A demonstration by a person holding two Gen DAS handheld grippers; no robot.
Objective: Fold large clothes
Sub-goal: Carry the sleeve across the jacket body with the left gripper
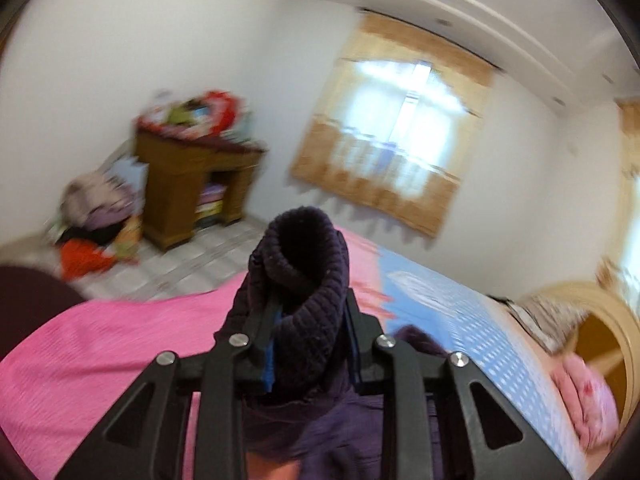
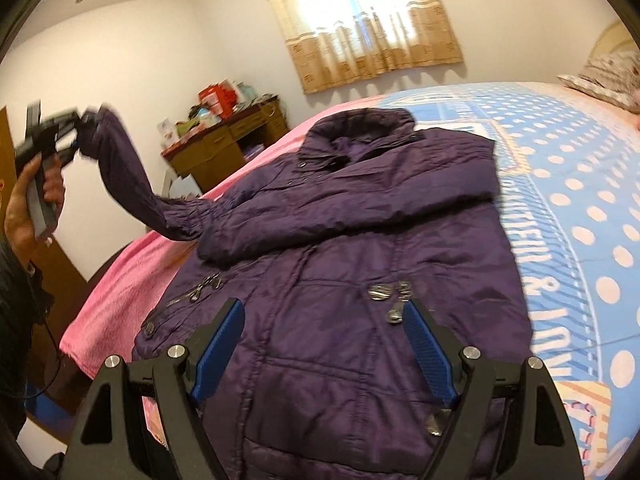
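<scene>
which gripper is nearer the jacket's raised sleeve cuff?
Left. The left gripper is clamped on the sleeve cuff, held up off the bed; the right gripper hangs open over the jacket's front.

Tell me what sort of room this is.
Most likely a bedroom in a home: a wide bed with a pink and blue polka-dot bedspread, a patterned pillow at its head, and a cluttered brown wooden desk beside a beige-curtained window.

Left wrist close on cuff (image 1: 304, 264), right wrist above jacket (image 2: 340, 248), shared bed (image 2: 580, 184)
</scene>
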